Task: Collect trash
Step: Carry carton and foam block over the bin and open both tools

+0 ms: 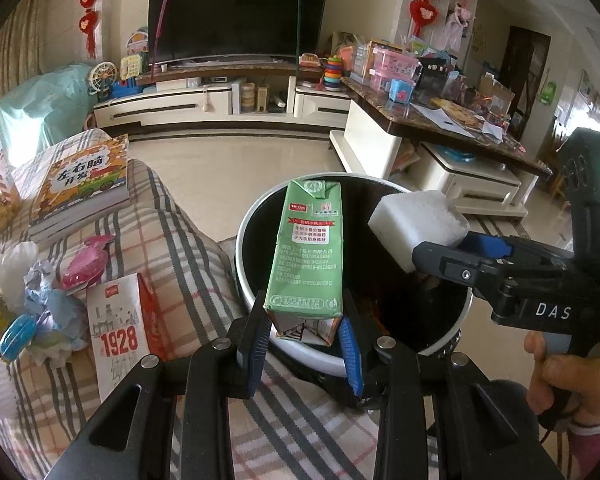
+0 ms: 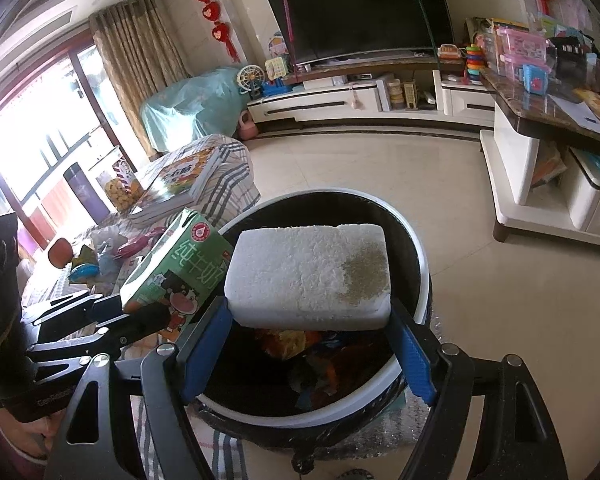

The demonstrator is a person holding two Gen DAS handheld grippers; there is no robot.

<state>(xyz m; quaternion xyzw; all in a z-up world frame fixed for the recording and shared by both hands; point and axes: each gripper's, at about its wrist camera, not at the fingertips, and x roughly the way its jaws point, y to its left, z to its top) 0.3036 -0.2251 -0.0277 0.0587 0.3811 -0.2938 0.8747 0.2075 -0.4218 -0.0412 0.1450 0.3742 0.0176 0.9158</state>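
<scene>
My left gripper [image 1: 306, 322] is shut on a green milk carton [image 1: 310, 252] and holds it over the round black trash bin with a white rim [image 1: 244, 280]. My right gripper [image 2: 312, 320] is shut on a white foam block [image 2: 312, 274] with a brownish stain, also over the bin [image 2: 420, 308]. The block [image 1: 416, 224] and right gripper [image 1: 452, 258] show at the right of the left wrist view. The carton [image 2: 176, 268] and left gripper [image 2: 112, 320] show at the left of the right wrist view. Colourful trash [image 2: 300, 344] lies inside the bin.
A plaid-covered sofa [image 1: 172, 232] at the left holds a white "1928" carton [image 1: 118, 336], crumpled paper [image 1: 48, 304], a pink item [image 1: 86, 264], a blue item [image 1: 18, 336] and books [image 1: 80, 184]. A cluttered coffee table [image 1: 420, 120] stands at the right, a TV [image 1: 236, 12] beyond.
</scene>
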